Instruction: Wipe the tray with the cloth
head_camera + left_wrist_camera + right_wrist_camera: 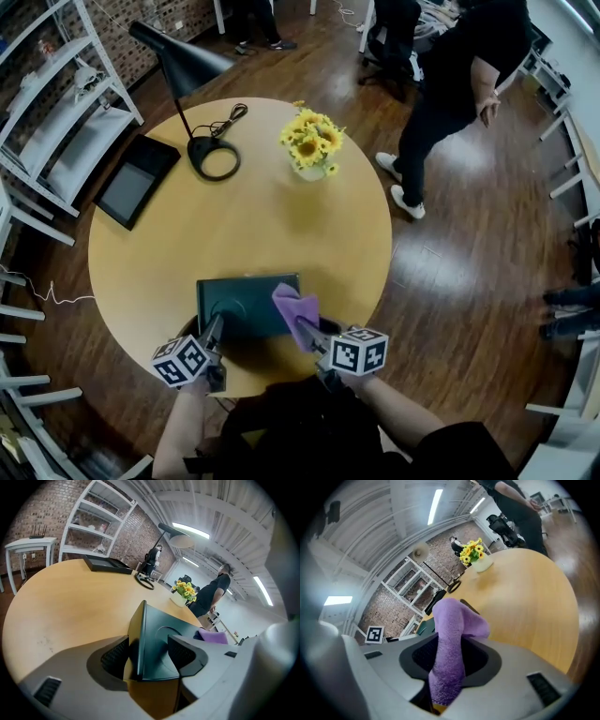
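Head view: the round tabletop (234, 225) carries the dark tray (246, 305) near its front edge. Left gripper (214, 330) — jaws spread, straddling the tray's corner rim without pressing it. Right gripper (305, 328) pinches the purple cloth (292, 305) over the tray's right end. Risk: wiping pressure could slide the unclamped tray off the edge.

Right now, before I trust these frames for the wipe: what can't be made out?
- Head view: the near edge of the tray, covered by the left gripper, the cloth and the right gripper.
- Right gripper view: most of the tray, behind the cloth clamped in the jaws.
- All views: any dirt on the tray; surface too dark and small.
- Head view: the standing person, cut off by the top edge.
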### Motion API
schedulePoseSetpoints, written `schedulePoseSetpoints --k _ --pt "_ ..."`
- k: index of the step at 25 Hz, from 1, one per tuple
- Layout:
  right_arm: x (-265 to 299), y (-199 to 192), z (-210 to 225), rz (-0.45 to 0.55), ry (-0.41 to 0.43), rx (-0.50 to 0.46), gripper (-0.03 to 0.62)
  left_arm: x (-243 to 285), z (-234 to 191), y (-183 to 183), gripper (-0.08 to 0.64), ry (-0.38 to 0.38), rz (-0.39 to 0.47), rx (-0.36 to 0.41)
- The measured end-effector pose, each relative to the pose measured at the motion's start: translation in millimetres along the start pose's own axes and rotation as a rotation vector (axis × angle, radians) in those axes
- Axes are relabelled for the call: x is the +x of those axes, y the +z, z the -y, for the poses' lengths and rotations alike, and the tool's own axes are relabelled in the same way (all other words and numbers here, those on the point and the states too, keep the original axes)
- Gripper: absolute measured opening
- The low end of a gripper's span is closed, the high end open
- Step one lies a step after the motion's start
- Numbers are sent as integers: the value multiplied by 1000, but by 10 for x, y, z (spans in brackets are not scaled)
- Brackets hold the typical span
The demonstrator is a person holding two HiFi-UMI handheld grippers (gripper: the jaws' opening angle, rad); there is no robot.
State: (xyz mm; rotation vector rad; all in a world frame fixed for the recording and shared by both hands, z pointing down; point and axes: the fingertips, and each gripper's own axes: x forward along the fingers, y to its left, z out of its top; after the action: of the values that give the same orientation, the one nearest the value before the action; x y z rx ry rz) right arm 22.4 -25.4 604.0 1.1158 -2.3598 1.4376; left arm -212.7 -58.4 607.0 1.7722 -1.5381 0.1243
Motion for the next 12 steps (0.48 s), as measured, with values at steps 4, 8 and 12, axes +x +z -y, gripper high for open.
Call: schedulePoseSetpoints --k 4,8,12 --pt "-93 -157 -18 -48 83 44 124 3 -9 2 253 -9 -1 -1" --pt "-181 -166 -89 -123 201 87 108 5 -15 -7 255 -18 -16 7" --pt "-267 364 154 46 262 160 98 16 -5 -17 256 -21 -41 22"
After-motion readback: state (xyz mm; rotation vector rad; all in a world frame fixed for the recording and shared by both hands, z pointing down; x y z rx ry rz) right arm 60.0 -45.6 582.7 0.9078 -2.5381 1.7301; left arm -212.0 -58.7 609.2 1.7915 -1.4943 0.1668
